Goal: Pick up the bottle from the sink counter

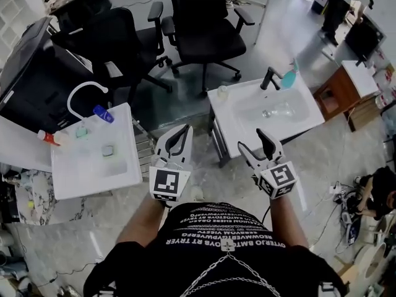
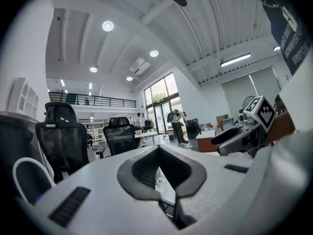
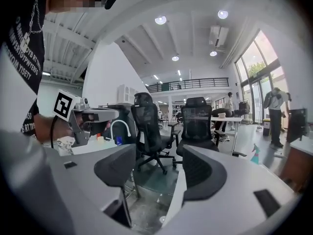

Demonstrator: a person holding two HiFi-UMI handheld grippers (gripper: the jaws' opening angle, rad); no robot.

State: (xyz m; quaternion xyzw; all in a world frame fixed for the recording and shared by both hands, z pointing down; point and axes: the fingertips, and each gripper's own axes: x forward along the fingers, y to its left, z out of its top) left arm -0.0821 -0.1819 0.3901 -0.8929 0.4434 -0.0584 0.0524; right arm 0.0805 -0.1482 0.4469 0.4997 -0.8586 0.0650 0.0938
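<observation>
A clear bottle (image 1: 277, 111) lies on its side in the basin of the white sink counter (image 1: 247, 129) ahead on the right. A teal spray bottle (image 1: 289, 77) stands by the black faucet (image 1: 269, 78), and it also shows at the right of the right gripper view as the spray bottle (image 3: 254, 153). A small clear jar (image 1: 221, 92) sits on the counter's near left corner. My left gripper (image 1: 179, 138) (image 2: 159, 168) is open and empty, short of that corner. My right gripper (image 1: 257, 144) (image 3: 161, 173) is open and empty over the counter's front edge.
A second white sink counter (image 1: 93, 166) at left has a white faucet (image 1: 83, 94), a blue bottle (image 1: 103, 114) and a red item (image 1: 46, 138). Black office chairs (image 1: 204, 23) stand behind both sinks. A wooden cabinet (image 1: 340, 94) is at the right.
</observation>
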